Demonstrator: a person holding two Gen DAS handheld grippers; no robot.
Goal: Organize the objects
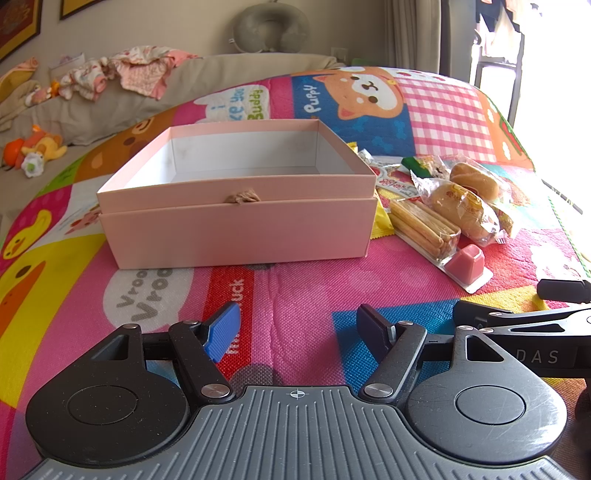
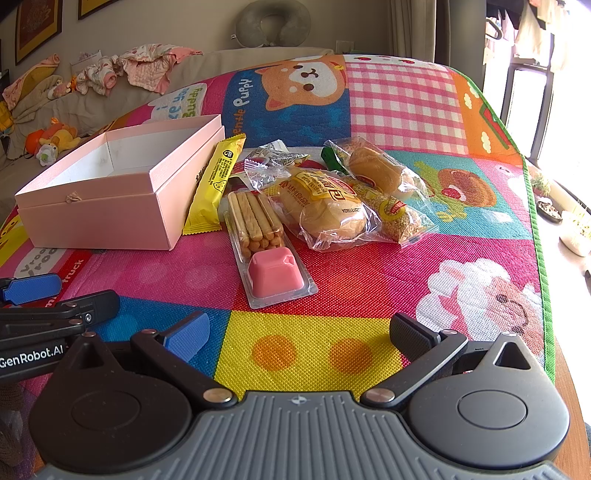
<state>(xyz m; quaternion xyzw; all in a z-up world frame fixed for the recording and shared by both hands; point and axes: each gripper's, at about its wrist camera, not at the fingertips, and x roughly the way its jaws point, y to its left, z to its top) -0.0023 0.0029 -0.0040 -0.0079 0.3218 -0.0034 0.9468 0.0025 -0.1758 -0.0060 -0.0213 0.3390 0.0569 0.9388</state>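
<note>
An empty pink box (image 1: pixel 236 218) (image 2: pixel 103 218) stands on the colourful play mat, resting in its own lid. To its right lies a heap of wrapped snacks: a biscuit-stick pack with a pink dip cup (image 2: pixel 271 254) (image 1: pixel 439 240), a wrapped bun (image 2: pixel 325 210) (image 1: pixel 461 210), a second wrapped bun (image 2: pixel 380 173), a sesame roll (image 2: pixel 391 210) and a yellow bar (image 2: pixel 216 184) leaning on the box. My left gripper (image 1: pixel 299 328) hovers open in front of the box, nothing between its fingers. My right gripper (image 2: pixel 299 336) hangs open before the snacks, also empty.
The mat (image 2: pixel 306 350) covers a table whose right edge (image 2: pixel 569 369) shows bare wood. A grey sofa (image 1: pixel 207 77) behind holds clothes, soft toys and a neck pillow (image 1: pixel 271 27). Small dishes (image 2: pixel 574 229) sit on the sill at right.
</note>
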